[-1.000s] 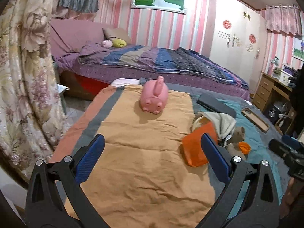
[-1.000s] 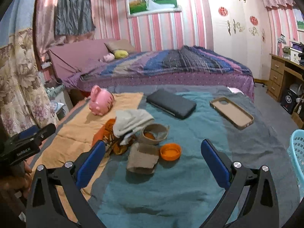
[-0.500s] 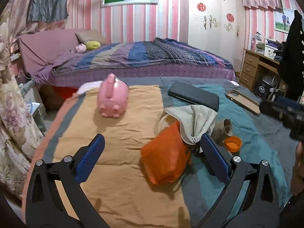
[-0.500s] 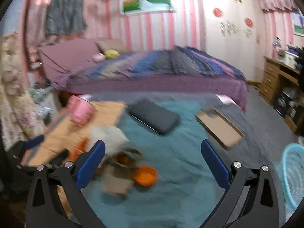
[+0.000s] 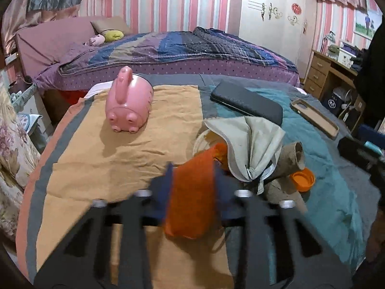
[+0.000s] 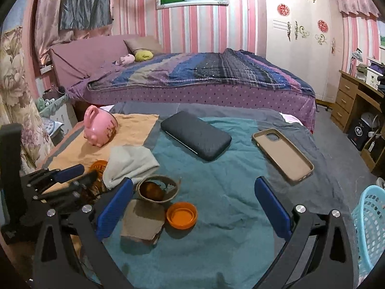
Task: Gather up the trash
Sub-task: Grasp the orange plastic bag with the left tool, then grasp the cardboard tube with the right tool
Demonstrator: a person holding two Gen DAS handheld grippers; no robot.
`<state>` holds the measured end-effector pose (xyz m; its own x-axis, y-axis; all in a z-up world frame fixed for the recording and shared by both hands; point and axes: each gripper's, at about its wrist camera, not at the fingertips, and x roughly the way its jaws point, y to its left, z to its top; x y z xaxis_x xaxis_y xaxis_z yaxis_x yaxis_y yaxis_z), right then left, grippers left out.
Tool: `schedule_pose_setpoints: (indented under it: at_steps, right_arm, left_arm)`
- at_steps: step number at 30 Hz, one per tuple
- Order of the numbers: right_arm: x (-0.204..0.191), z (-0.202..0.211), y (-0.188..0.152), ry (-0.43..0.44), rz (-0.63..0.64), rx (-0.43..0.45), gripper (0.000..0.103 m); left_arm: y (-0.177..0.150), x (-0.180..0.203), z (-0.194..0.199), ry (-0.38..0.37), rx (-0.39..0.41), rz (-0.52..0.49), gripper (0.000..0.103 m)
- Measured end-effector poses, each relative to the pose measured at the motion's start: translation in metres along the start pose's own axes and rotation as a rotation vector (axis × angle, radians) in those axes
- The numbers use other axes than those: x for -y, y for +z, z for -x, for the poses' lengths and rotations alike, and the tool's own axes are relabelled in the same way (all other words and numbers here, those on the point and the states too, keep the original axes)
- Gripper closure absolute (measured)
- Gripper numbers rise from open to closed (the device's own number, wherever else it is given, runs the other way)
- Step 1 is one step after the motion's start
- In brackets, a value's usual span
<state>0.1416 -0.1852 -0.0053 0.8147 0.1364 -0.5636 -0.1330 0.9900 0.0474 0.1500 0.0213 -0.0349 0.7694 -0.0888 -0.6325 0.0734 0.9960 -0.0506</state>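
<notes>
The crinkled orange foil snack wrapper (image 5: 192, 200) lies at the seam where the tan cloth meets the teal blanket (image 6: 223, 192) on the near bed, and the left gripper (image 5: 192, 185) is clamped on it: its blue-padded fingers (image 5: 163, 187) press the wrapper's two sides (the fingers blur in the wrist view). Half a second earlier these fingers stood wide apart with the wrapper lying loose ahead of them; they have just been closing, and the wrapper now sits pinched between them. The right gripper (image 6: 192, 214) holds its fingers spread wide with nothing between them, over the teal blanket.

The rest of the trash sits just beside the wrapper: one limp grey-white face mask (image 5: 250, 142) draped over the pile, one round brown paper cup (image 6: 157, 187) lying tilted with its mouth showing, one flat crumpled piece of brown paper (image 6: 142, 219), and one small round orange plastic lid (image 6: 181, 215) touching the paper's edge. Farther back lie one glossy pink ceramic piggy bank (image 5: 128, 103) on the tan cloth, one black textured rectangular case (image 6: 196, 134) and one tan phone case (image 6: 282, 155), face up. One light-blue perforated plastic basket (image 6: 370, 228) stands at the right edge, off the bed.
</notes>
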Motion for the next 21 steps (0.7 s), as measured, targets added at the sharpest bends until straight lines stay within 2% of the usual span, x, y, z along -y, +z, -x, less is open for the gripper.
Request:
schedule_pose_setpoints:
  at_steps: [1, 2, 4, 7, 14, 17, 21]
  right_arm:
    - [0.0, -0.001, -0.001, -0.001, 0.0, -0.002, 0.005]
    - [-0.001, -0.002, -0.002, -0.003, 0.001, -0.005, 0.005]
    - [0.0, -0.005, -0.003, -0.011, 0.003, -0.014, 0.005]
    - [0.001, -0.009, -0.005, -0.016, -0.002, -0.028, 0.005]
    - [-0.008, -0.015, -0.006, 0.003, 0.022, -0.031, 0.005]
    - [-0.02, -0.021, -0.005, 0.002, 0.044, -0.027, 0.005]
    - [-0.032, -0.034, -0.001, 0.017, 0.061, -0.029, 0.005]
  left_arm:
    - [0.001, -0.002, 0.003, -0.004, 0.009, 0.006, 0.097]
    - [0.001, -0.005, 0.005, -0.004, 0.017, 0.012, 0.101]
    - [0.001, -0.01, 0.008, -0.008, 0.023, 0.025, 0.103]
    - [0.001, -0.018, 0.012, -0.006, 0.032, 0.043, 0.103]
    - [0.003, -0.063, 0.05, 0.126, 0.167, 0.146, 0.103]
    - [0.002, -0.078, 0.054, 0.153, 0.177, 0.177, 0.103]
    - [0.001, -0.083, 0.053, 0.149, 0.169, 0.183, 0.103]
